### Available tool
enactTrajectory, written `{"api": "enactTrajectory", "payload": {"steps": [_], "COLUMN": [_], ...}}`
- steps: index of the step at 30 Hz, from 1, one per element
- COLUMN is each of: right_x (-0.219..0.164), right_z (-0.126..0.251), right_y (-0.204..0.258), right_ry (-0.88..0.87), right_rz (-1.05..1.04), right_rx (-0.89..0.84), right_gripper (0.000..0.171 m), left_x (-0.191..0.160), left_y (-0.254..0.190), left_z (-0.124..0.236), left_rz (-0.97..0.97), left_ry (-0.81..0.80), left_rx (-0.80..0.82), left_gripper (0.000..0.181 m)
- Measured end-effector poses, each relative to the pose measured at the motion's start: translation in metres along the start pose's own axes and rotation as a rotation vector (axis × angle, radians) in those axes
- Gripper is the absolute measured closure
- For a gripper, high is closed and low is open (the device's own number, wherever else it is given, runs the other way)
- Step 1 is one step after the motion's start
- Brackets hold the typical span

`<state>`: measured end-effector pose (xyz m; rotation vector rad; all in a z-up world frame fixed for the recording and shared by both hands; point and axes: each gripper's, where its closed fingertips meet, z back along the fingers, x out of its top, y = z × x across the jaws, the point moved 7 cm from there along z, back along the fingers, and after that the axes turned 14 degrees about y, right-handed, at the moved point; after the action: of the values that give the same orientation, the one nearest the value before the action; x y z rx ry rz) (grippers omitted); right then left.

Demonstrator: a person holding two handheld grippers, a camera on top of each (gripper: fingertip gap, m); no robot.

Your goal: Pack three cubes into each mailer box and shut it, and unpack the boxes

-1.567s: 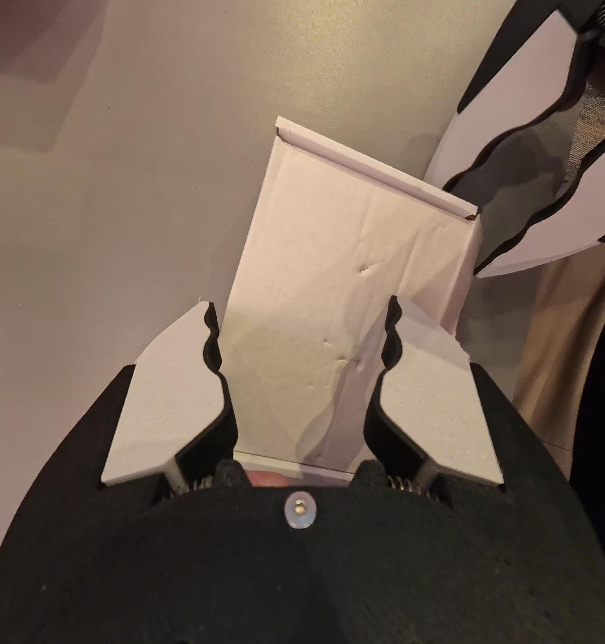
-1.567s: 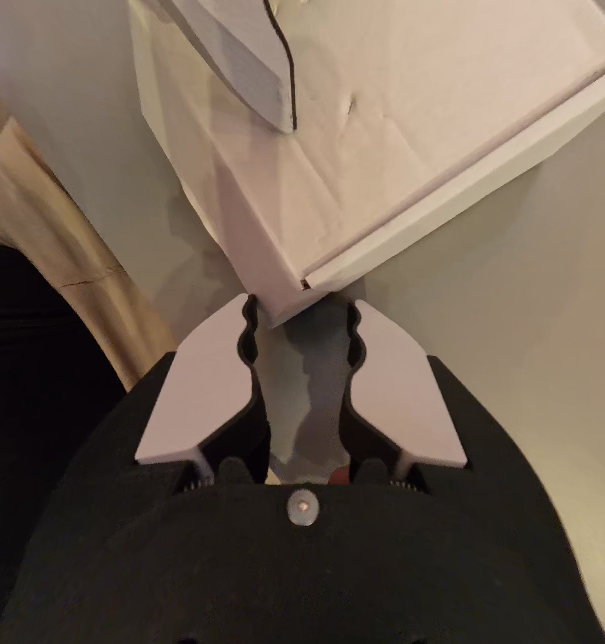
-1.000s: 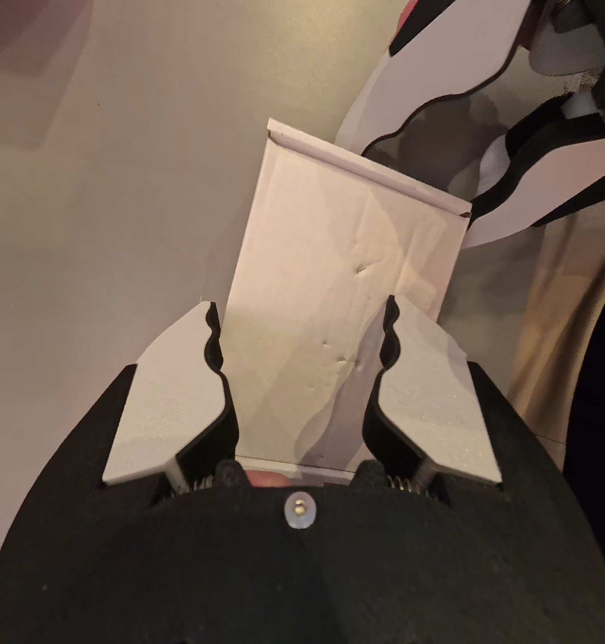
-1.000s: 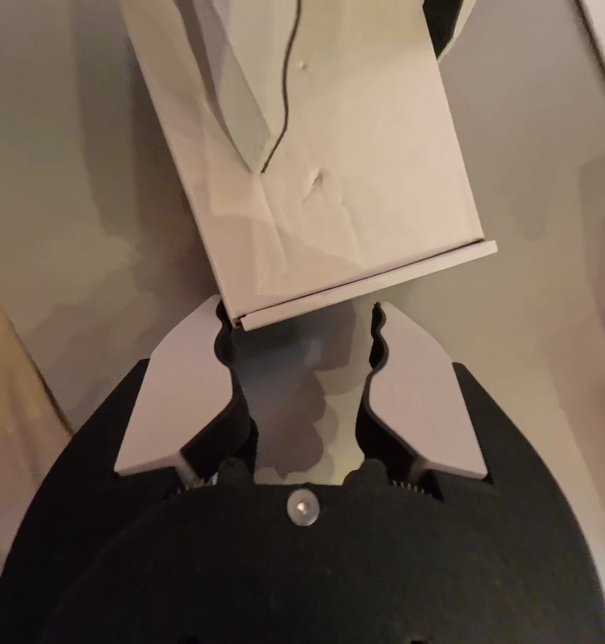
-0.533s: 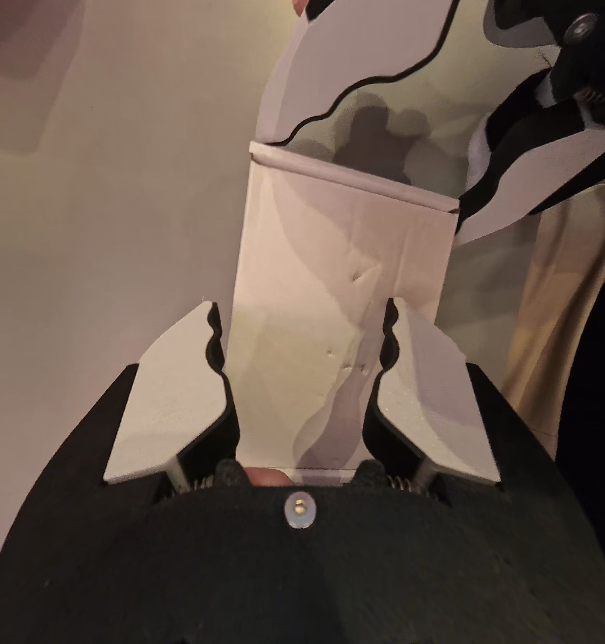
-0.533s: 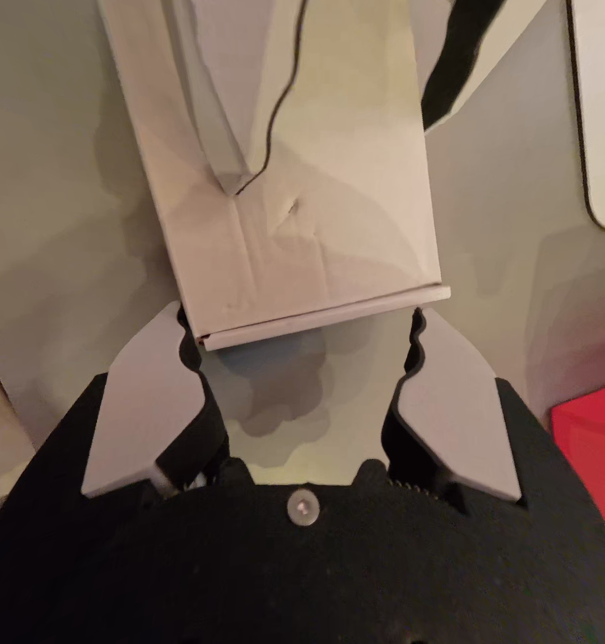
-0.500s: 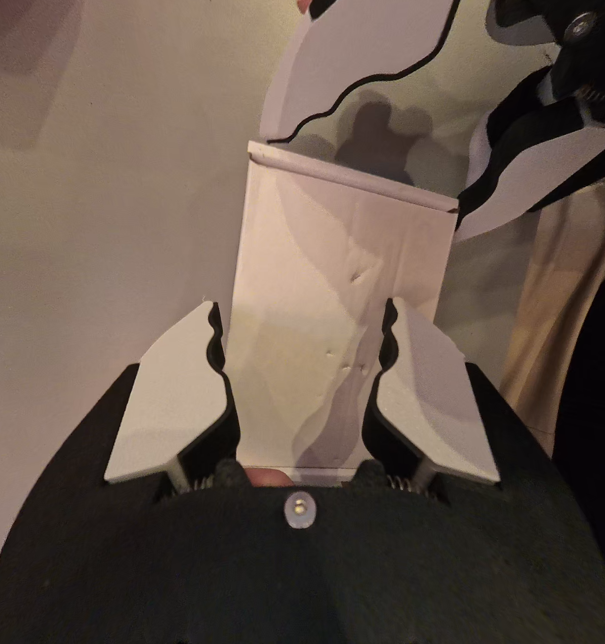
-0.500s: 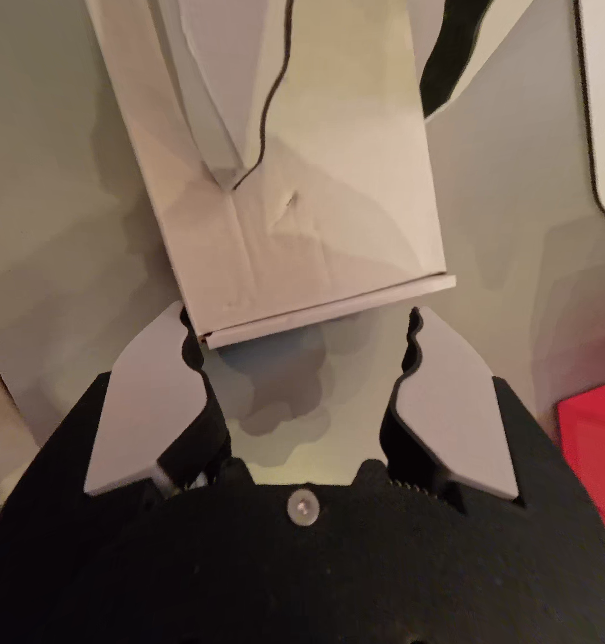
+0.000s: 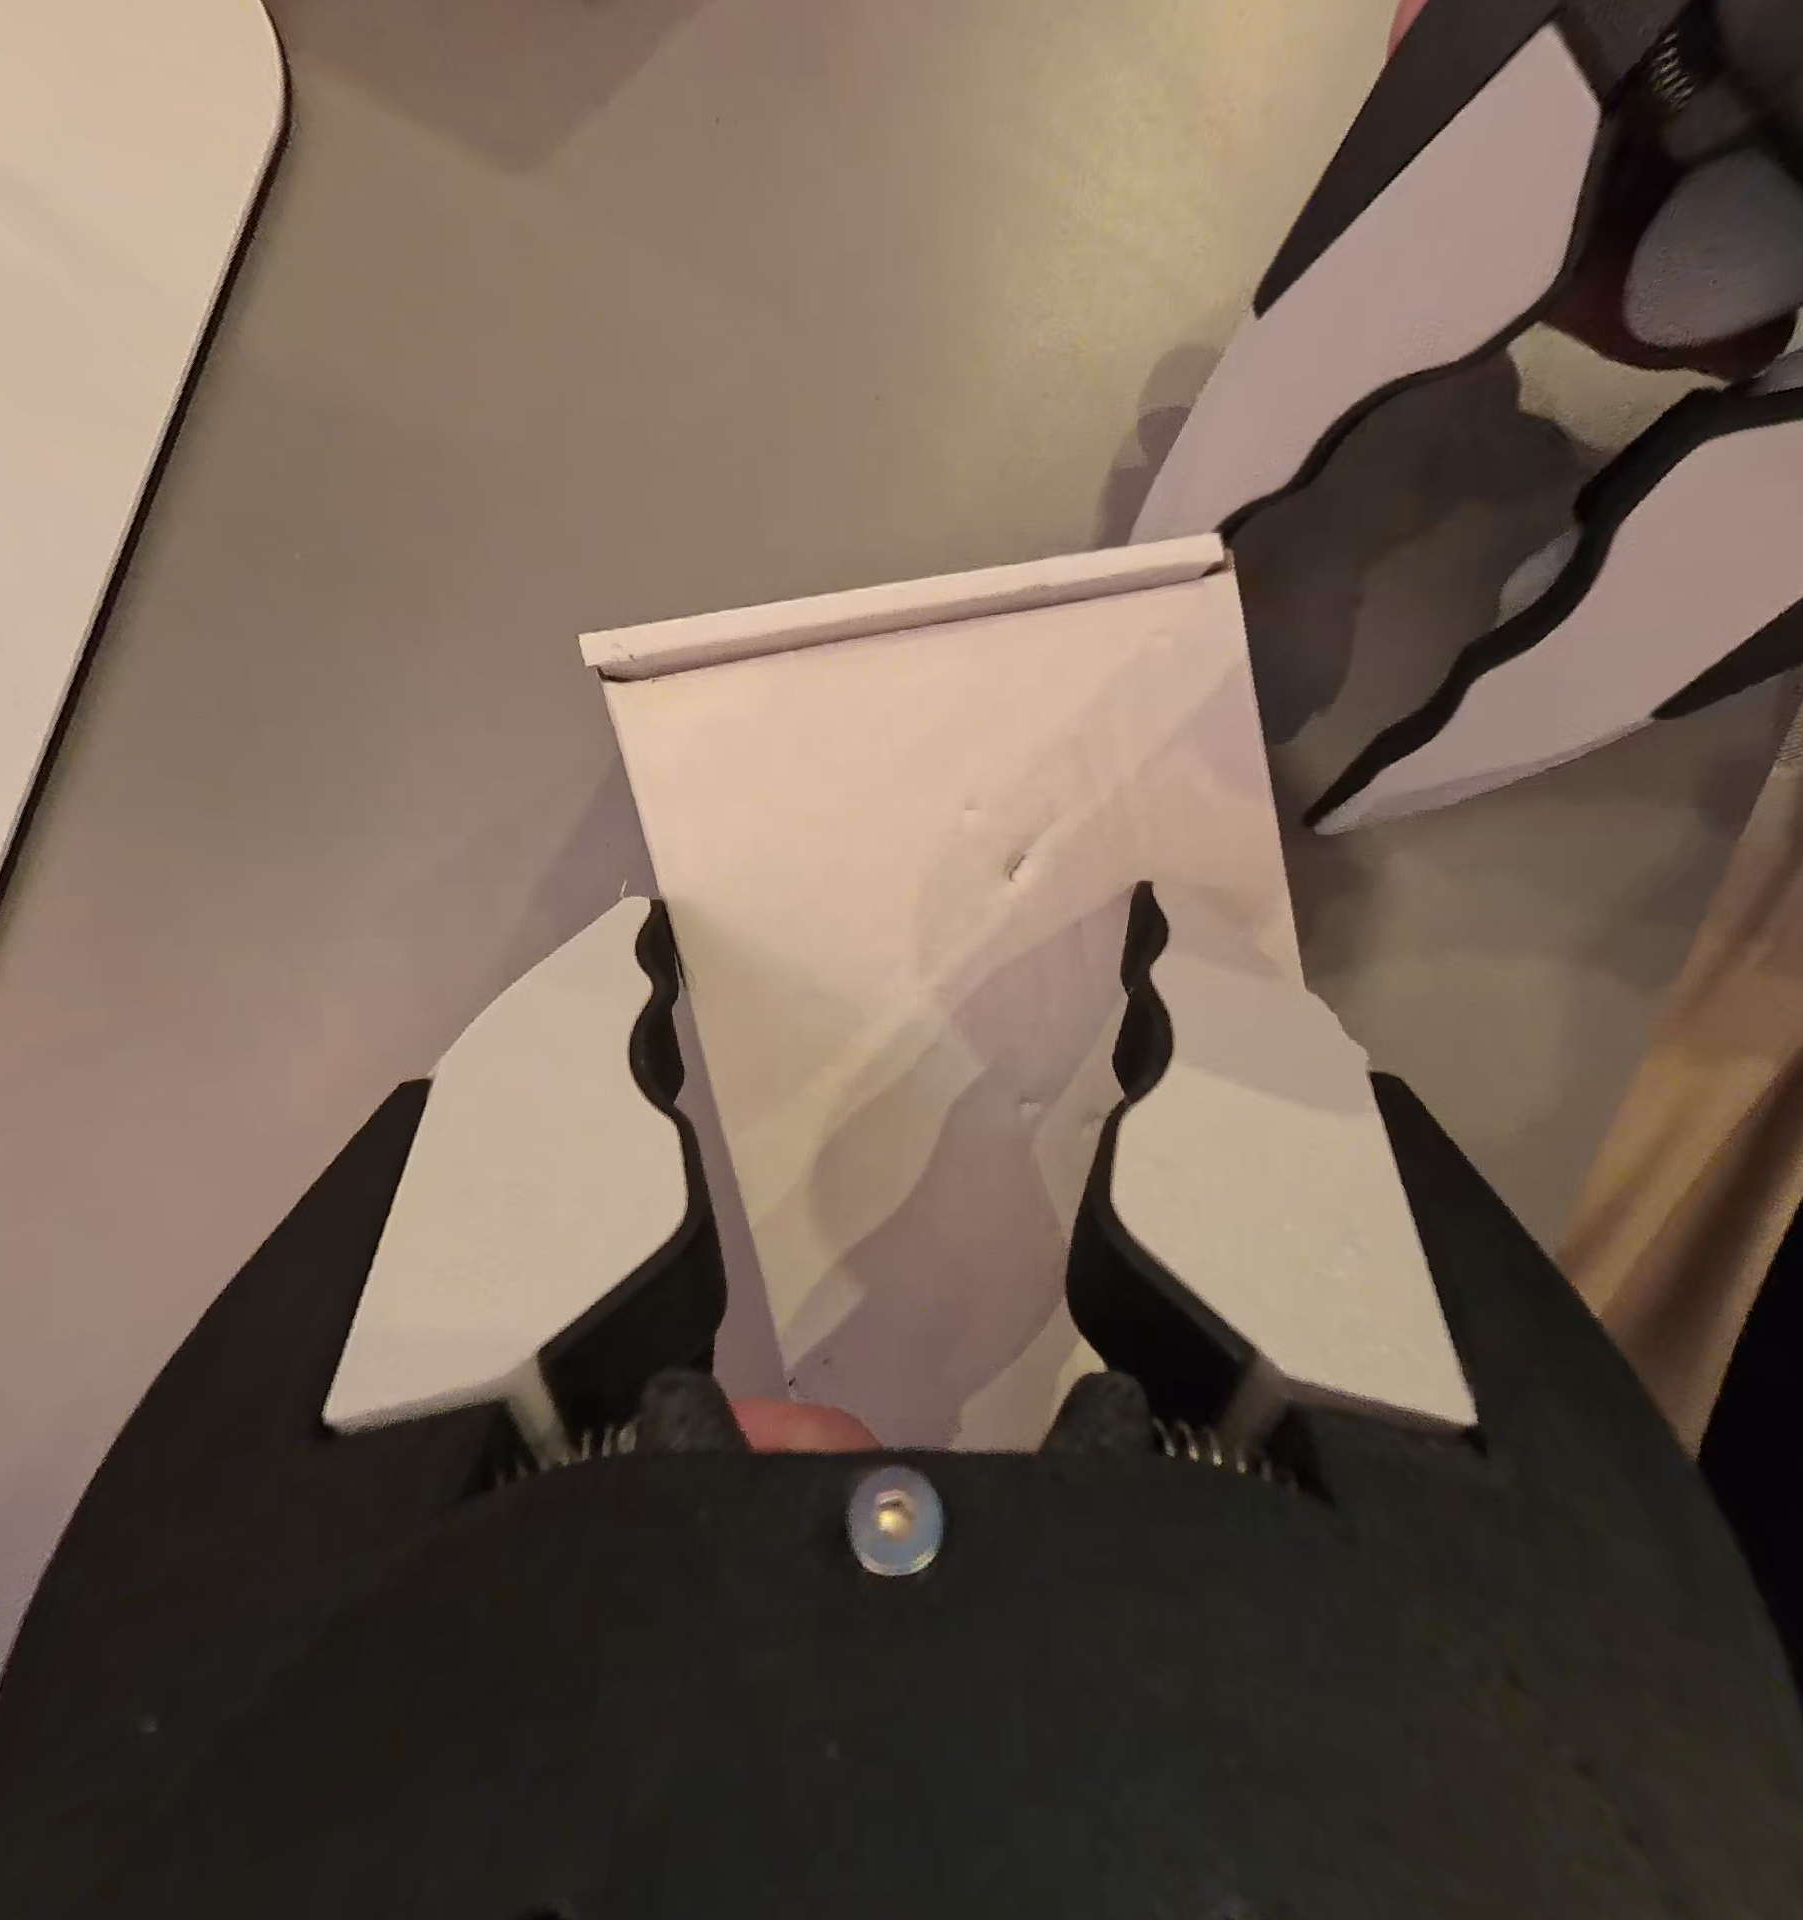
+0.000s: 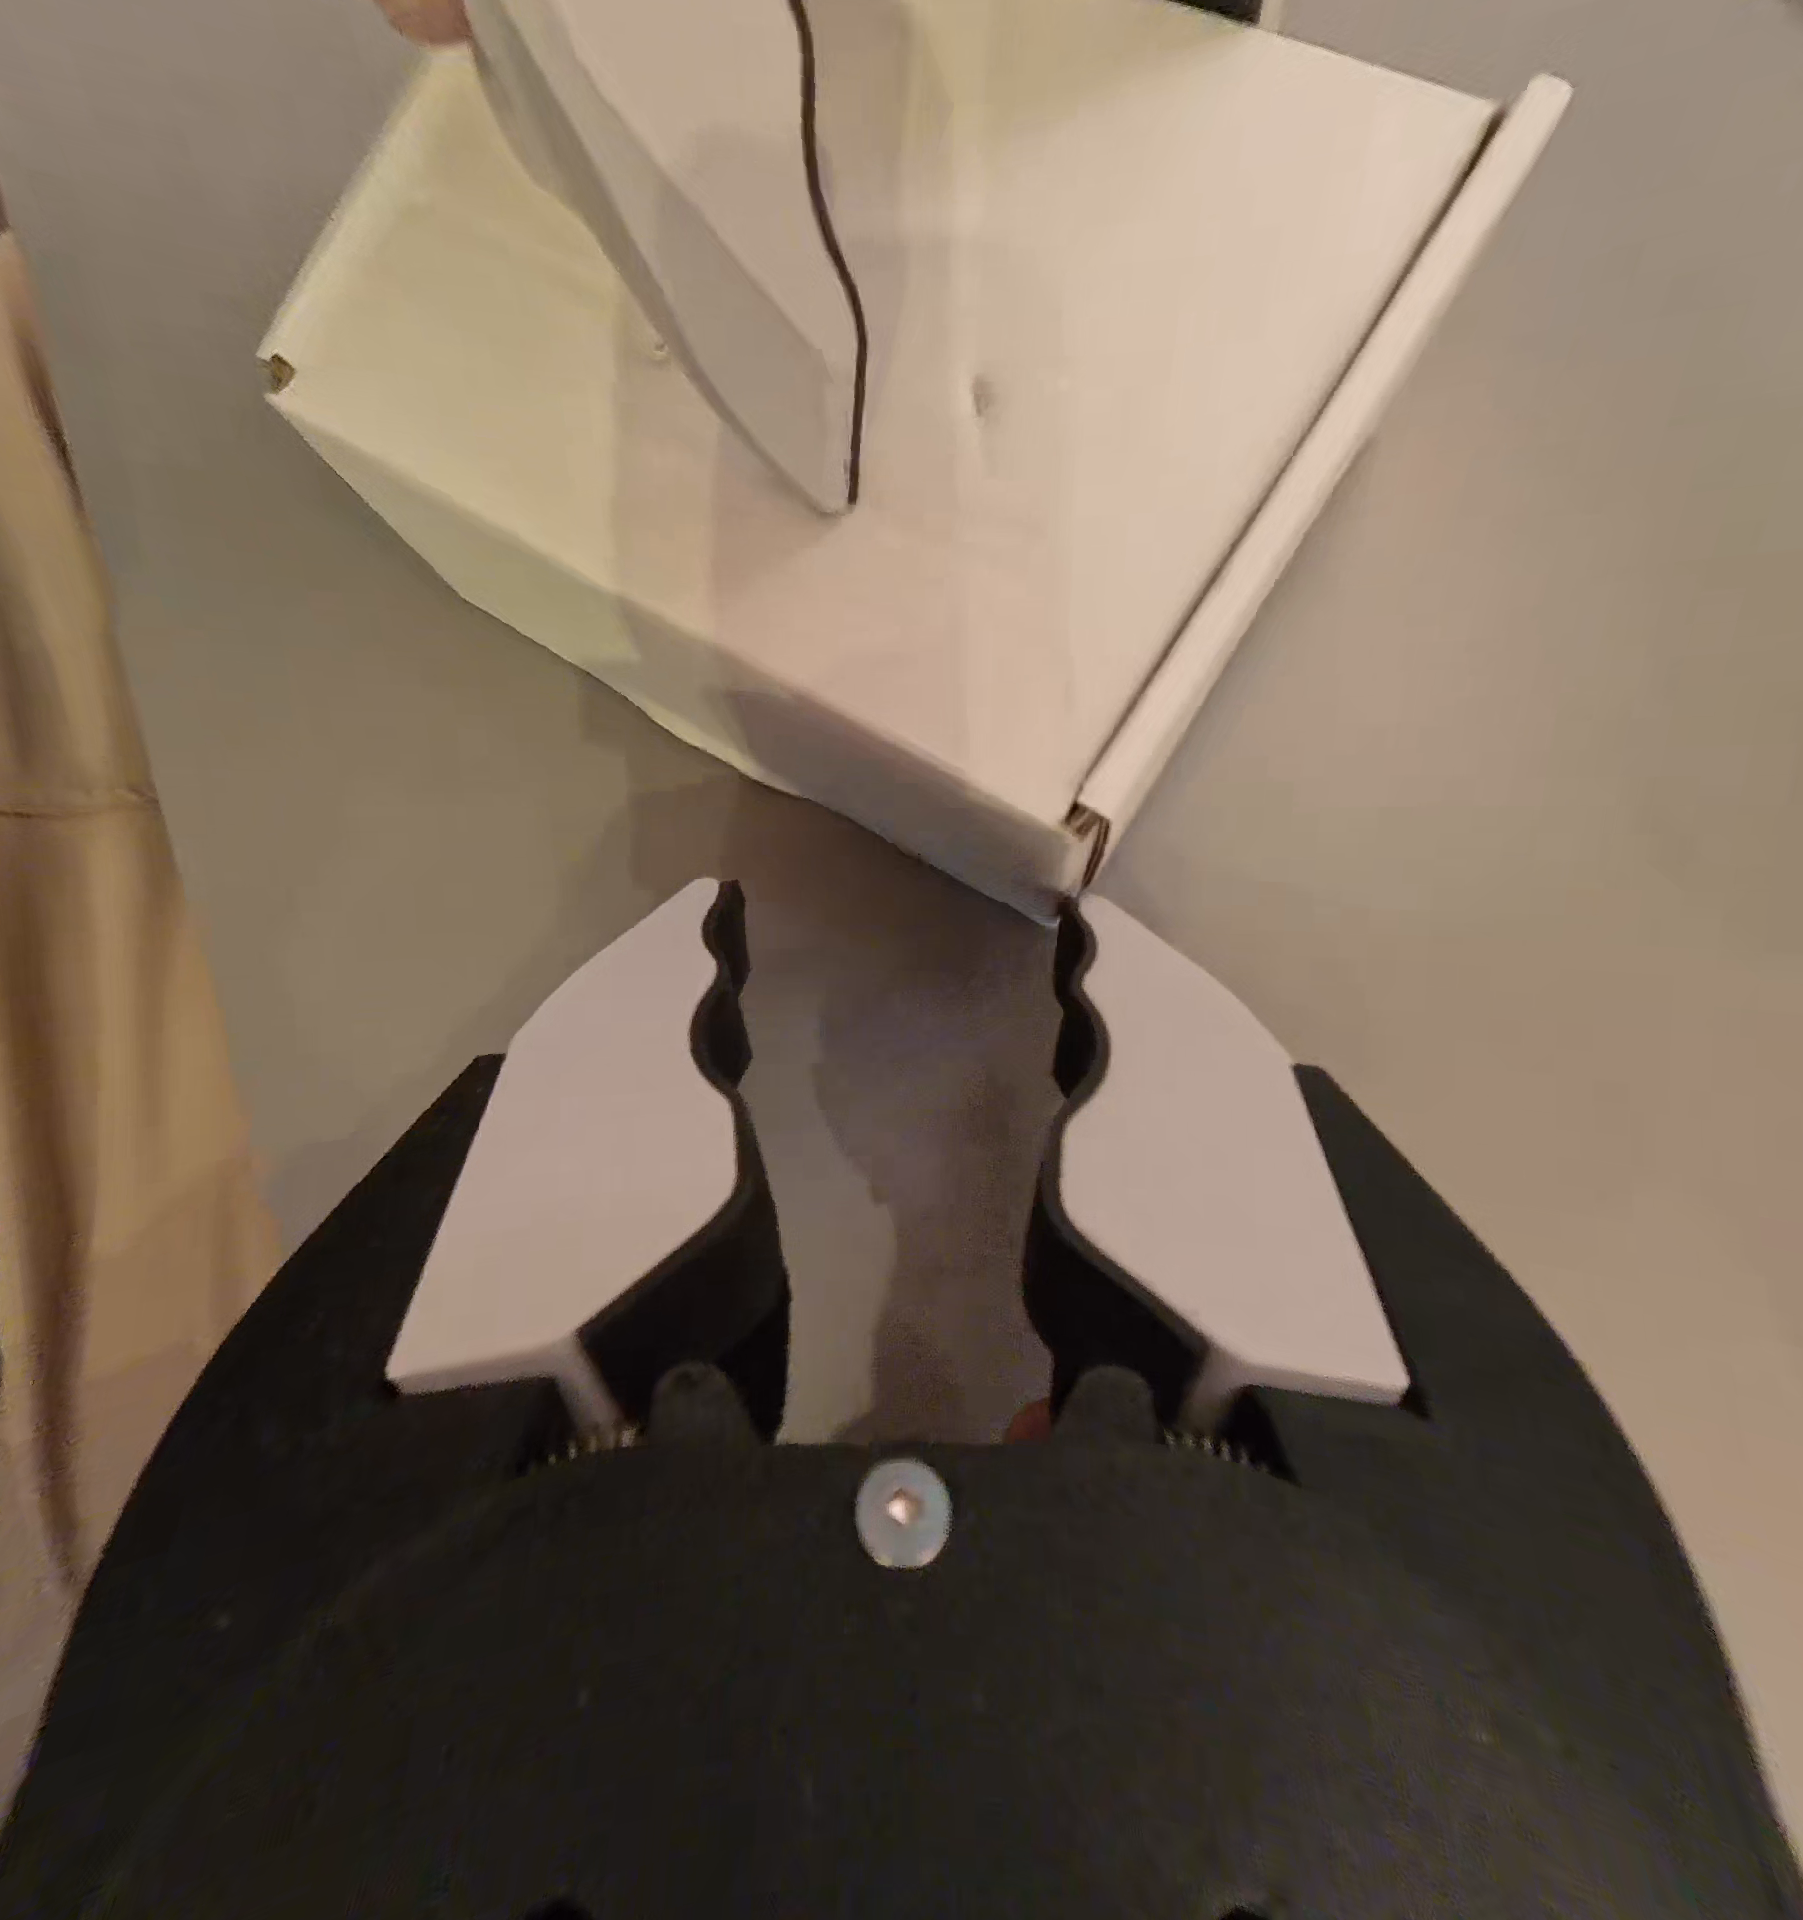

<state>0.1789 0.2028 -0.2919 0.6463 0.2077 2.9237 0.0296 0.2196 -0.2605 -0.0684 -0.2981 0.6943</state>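
Observation:
A shut white mailer box [image 9: 938, 831] lies on the pale table. My left gripper [image 9: 897, 904] is open over it. Its left finger runs along the box's left side and its right finger lies over the lid. That finger [image 10: 731, 312] shows on the lid in the right wrist view. My right gripper [image 10: 895, 894] is open and empty, and its right fingertip is at the near corner of the box [image 10: 980, 623]. It also shows in the left wrist view [image 9: 1271, 675], beside the box's far right corner. No cubes are in view.
A white board with a dark rounded edge [image 9: 97, 416] lies at the far left. Beige fabric hangs along the table's edge, at the right in the left wrist view [image 9: 1707, 1039] and at the left in the right wrist view [image 10: 45, 727].
The box has turned under my left gripper. My right gripper has swung from the box's flap end back to its corner, and its jaws have narrowed. The white board has come into view.

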Motion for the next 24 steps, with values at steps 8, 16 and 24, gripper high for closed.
{"api": "enactTrajectory", "payload": {"steps": [8, 16, 24], "right_x": [0.016, 0.032, 0.070], "right_z": [0.005, 0.003, -0.038], "right_y": [-0.012, 0.044, 0.040], "right_ry": [0.001, 0.018, -0.037], "right_rz": [0.037, -0.038, -0.167], "right_rx": [-0.036, -0.174, -0.298], "right_gripper": [0.103, 0.062, 0.049], "left_x": [0.002, -0.002, 0.004], "left_y": [0.001, 0.027, 0.055], "left_z": [0.000, 0.006, 0.010], "left_rz": [0.000, 0.230, 0.438], "left_ry": [0.028, -0.045, -0.077], "left_rx": [-0.001, 0.077, 0.130], "left_gripper": [0.099, 0.100, 0.100]}}
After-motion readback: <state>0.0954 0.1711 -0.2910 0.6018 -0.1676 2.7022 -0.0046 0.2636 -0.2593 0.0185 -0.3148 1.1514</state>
